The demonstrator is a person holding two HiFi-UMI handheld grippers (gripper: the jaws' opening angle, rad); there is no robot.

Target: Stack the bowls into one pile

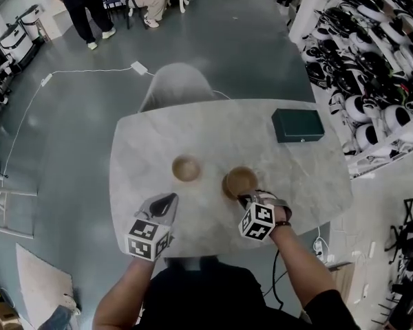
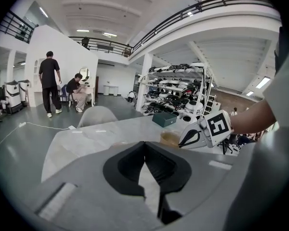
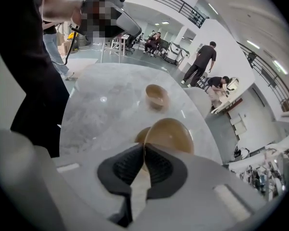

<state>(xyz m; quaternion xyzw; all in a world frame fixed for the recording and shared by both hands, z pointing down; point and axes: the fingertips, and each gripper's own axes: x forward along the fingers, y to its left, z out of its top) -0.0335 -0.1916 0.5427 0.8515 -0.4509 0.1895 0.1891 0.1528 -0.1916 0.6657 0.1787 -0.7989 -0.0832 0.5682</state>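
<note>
Two wooden bowls are on the marble table (image 1: pixel 213 126). One bowl (image 1: pixel 186 168) stands alone left of centre and also shows as the far bowl (image 3: pixel 156 96). My right gripper (image 1: pixel 246 199) is shut on the near rim of the other bowl (image 1: pixel 239 182). In the right gripper view that held bowl (image 3: pixel 171 133) is tilted with its inside showing, pinched at my right gripper (image 3: pixel 144 148). A brown shape shows under its left edge; I cannot tell what it is. My left gripper (image 1: pixel 168 199) hovers near the front edge. It is shut and empty, seen as my left gripper (image 2: pixel 144 146).
A dark green box (image 1: pixel 297 125) lies at the table's far right corner. A grey chair (image 1: pixel 175 84) stands behind the far edge. Racks of gear (image 1: pixel 372 67) line the right side. People are at the far end of the room.
</note>
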